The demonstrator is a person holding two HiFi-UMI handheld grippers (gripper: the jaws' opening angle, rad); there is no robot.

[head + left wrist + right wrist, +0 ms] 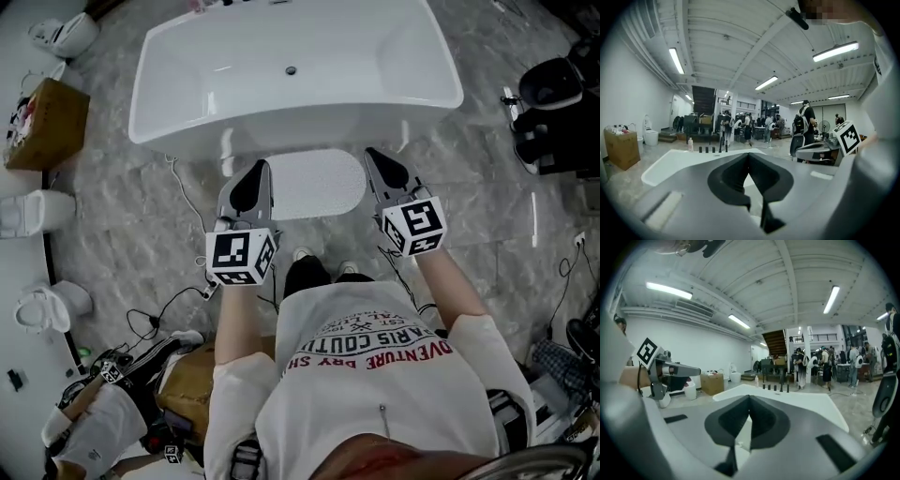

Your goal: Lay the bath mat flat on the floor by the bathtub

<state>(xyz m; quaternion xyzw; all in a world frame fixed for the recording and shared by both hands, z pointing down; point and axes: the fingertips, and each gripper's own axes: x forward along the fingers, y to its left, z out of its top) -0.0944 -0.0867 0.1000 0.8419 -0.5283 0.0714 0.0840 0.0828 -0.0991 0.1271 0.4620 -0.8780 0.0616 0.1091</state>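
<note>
Grey marbled floor (131, 225) spreads below us, with the white bathtub (225, 94) at its far side and the bath mat (314, 183) flat just near of it, between our left gripper (257, 171) and right gripper (373, 156), both with jaws together on nothing.

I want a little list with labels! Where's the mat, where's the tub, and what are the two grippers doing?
bath mat: white, lying flat on the floor, right beside the tub
bathtub: white, nothing in it, just past the mat
floor: grey stone look
left gripper: shut, holding nothing, by the mat's left end
right gripper: shut, holding nothing, by the mat's right end
cardboard box: far left, away from the mat
</note>
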